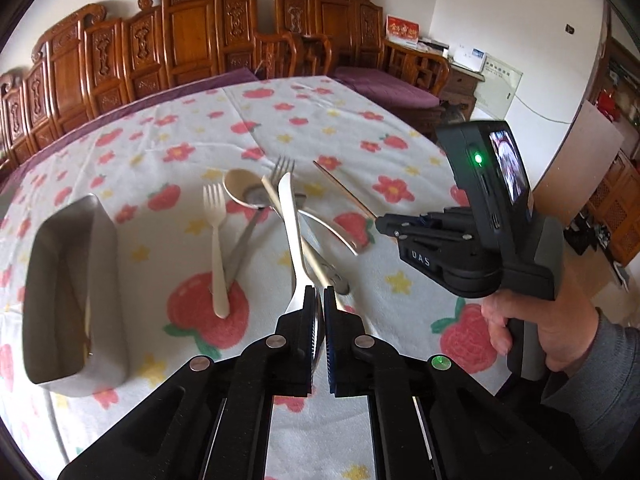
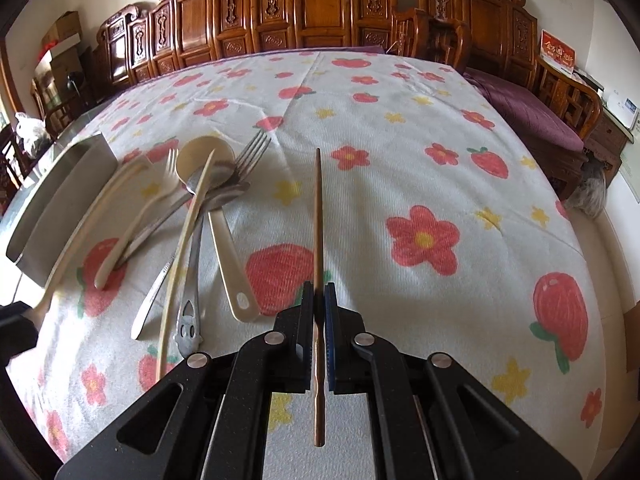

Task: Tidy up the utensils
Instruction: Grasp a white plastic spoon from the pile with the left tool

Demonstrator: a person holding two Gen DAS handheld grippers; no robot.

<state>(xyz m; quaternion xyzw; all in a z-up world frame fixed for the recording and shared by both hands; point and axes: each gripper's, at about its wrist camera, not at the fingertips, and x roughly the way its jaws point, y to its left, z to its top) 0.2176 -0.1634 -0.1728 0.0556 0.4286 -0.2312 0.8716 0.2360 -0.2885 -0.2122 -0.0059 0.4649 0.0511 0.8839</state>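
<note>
From the left wrist, the left gripper (image 1: 319,292) pinches a cream knife (image 1: 291,224), its blade raised over a heap of utensils (image 1: 256,216) on the flowered tabletop (image 1: 320,120). A metal box (image 1: 68,292) sits left of the heap.

From the right wrist, the right gripper (image 2: 319,290) clamps a brown chopstick (image 2: 318,216) pointing forward, right of the heap.

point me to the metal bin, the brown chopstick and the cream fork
metal bin (image 1: 100,232), left wrist view, right wall.
brown chopstick (image 2: 319,216), right wrist view, mid shaft.
cream fork (image 1: 217,248), left wrist view, handle.
</note>
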